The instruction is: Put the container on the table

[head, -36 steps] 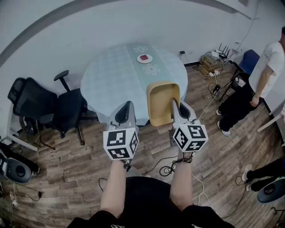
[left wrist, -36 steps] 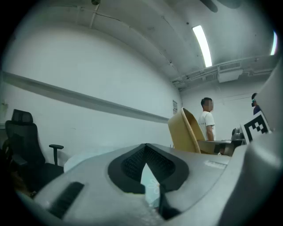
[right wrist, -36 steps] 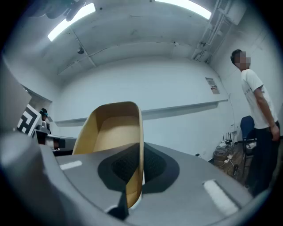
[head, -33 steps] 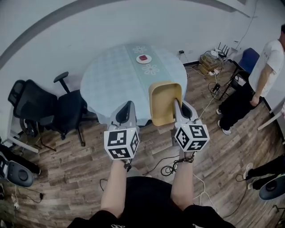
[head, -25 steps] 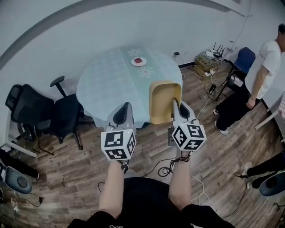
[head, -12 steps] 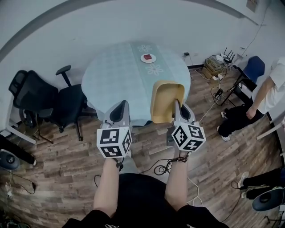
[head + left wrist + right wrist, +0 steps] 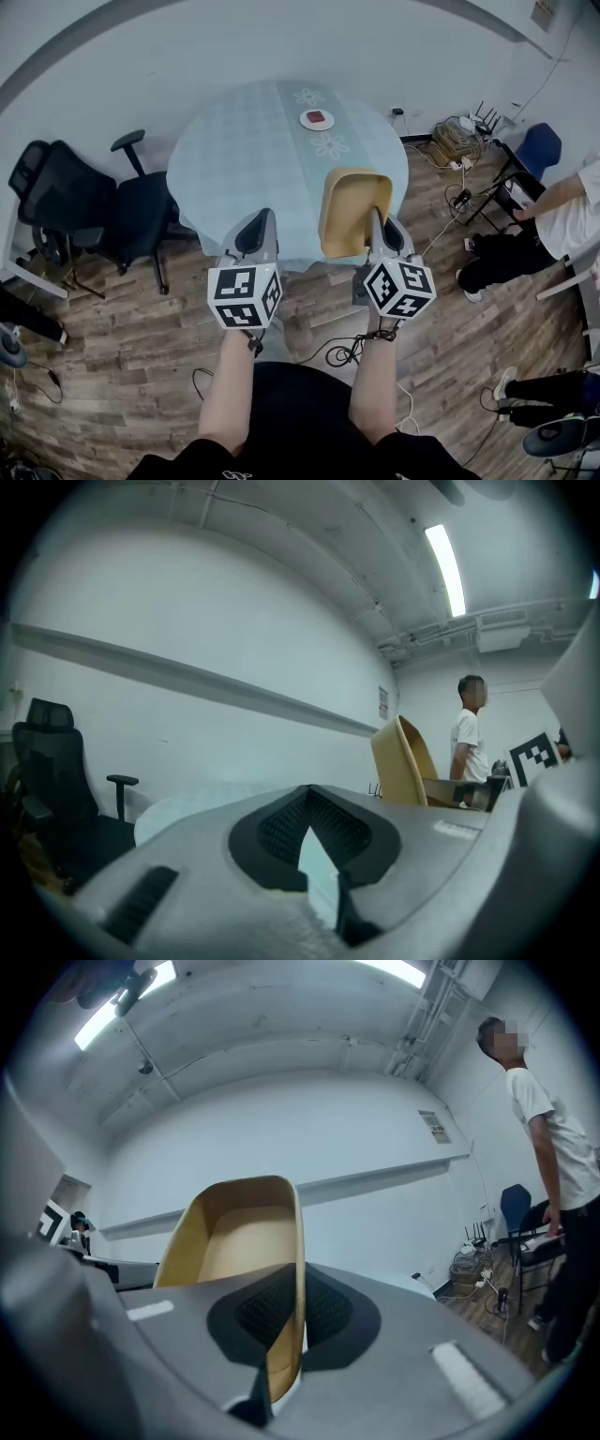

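The right tongs [image 7: 376,221] pinch one wall of the tan plastic container [image 7: 350,211]. It hangs tipped in the air by the near edge of the round table with a pale blue cloth [image 7: 234,150]. The left tongs [image 7: 255,232] are closed on nothing.

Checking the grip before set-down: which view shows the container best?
Right gripper view: the container fills it, its wall pinched in the right claw. Head view shows it from above, by the table edge. Left gripper view catches only its side.
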### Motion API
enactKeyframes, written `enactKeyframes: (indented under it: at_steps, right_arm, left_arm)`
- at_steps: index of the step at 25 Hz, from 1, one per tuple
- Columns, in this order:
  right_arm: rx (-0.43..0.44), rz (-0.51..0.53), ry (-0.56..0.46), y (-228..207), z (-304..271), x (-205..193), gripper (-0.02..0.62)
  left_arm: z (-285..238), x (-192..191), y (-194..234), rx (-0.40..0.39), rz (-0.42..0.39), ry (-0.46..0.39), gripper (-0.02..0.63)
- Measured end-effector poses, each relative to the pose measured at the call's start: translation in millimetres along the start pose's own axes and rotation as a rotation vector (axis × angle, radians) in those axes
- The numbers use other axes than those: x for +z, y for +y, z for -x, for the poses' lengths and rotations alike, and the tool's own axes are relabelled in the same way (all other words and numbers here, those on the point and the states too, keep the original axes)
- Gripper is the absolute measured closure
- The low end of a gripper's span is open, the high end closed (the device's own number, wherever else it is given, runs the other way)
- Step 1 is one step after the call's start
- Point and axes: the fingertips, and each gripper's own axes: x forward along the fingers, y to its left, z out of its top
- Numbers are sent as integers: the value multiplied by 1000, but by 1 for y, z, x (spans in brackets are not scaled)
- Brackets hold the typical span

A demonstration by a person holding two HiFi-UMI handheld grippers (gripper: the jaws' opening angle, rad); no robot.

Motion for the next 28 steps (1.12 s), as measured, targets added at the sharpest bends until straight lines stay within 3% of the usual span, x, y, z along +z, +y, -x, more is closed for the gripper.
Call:
enactKeyframes:
  at_steps: [13, 22, 28]
  right_arm:
    - [-7, -28, 10, 4, -151, -35, 583]
    - [-58, 3, 134, 2, -284, -75, 583]
    - [-36, 39, 259, 13, -353, -105, 583]
  left_arm:
    - [-122, -27, 102, 20, 59, 102, 604]
    - [-235, -52, 231, 94, 164, 191, 604]
    - [-290, -62, 266, 39, 221, 230, 604]
